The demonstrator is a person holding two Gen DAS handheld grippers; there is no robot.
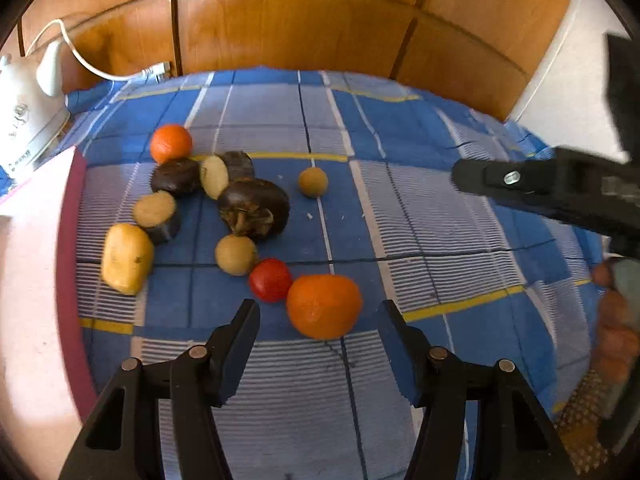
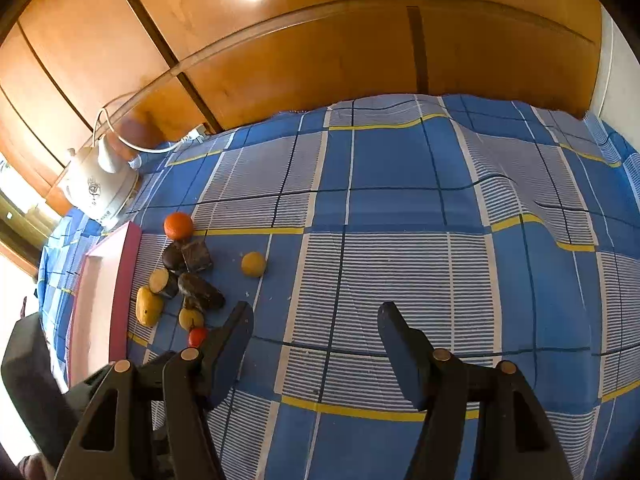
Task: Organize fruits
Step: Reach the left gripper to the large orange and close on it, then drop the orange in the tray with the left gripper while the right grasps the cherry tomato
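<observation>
Orange round fruit [image 1: 324,306]: lying between my spread left fingers [image 1: 244,320], untouched.
Right fingers [image 2: 394,324]: I am holding them spread over the blue checked cloth [image 2: 400,208].

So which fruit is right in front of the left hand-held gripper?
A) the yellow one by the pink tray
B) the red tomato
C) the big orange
C: the big orange lies just ahead of the open left hand-held gripper, roughly between its fingertips.
</observation>
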